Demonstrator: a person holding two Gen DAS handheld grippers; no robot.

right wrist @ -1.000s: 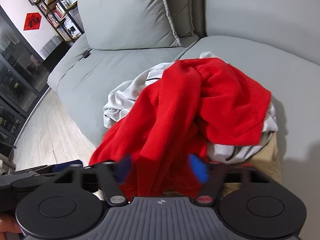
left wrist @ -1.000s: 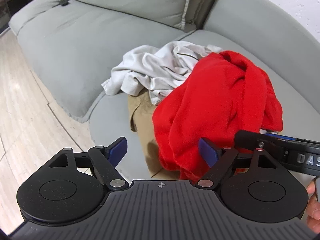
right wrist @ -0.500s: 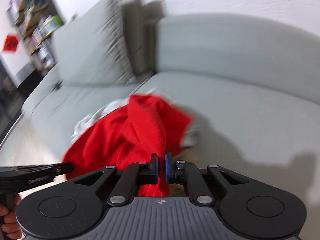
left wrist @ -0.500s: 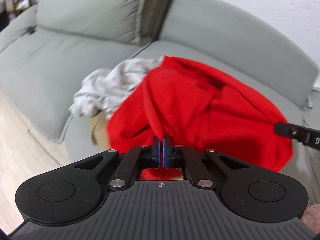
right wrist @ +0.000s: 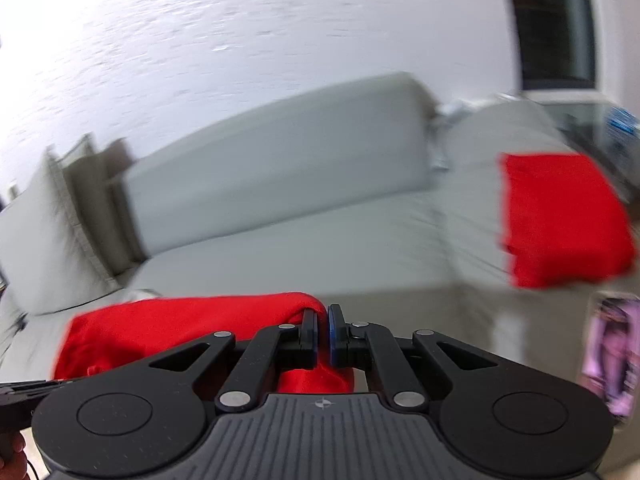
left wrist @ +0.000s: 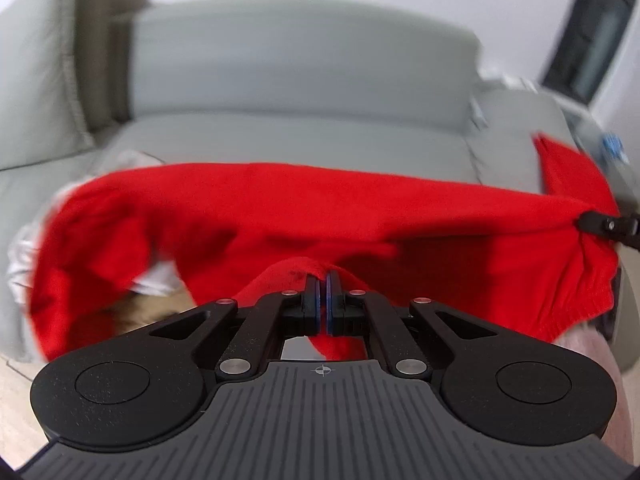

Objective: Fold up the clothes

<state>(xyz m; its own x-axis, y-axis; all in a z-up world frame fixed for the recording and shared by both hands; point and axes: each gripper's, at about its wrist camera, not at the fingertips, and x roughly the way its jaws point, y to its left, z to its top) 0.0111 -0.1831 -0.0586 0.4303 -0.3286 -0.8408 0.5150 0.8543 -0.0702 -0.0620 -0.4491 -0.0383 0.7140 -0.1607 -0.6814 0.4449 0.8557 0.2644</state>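
Grey sofa point(left wrist: 304, 80) fills both blurred views. Nearest, the left gripper point(left wrist: 323, 280) and right gripper point(right wrist: 322, 312) each pinch the red garment point(left wrist: 320, 208), stretched between them above the seat's front edge; a folded red piece point(right wrist: 560, 216) lies farther right.

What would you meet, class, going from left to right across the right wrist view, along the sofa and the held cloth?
Grey back cushion → held red garment → right gripper, shut on that garment → folded red garment on the sofa → pink printed item at the right edge.
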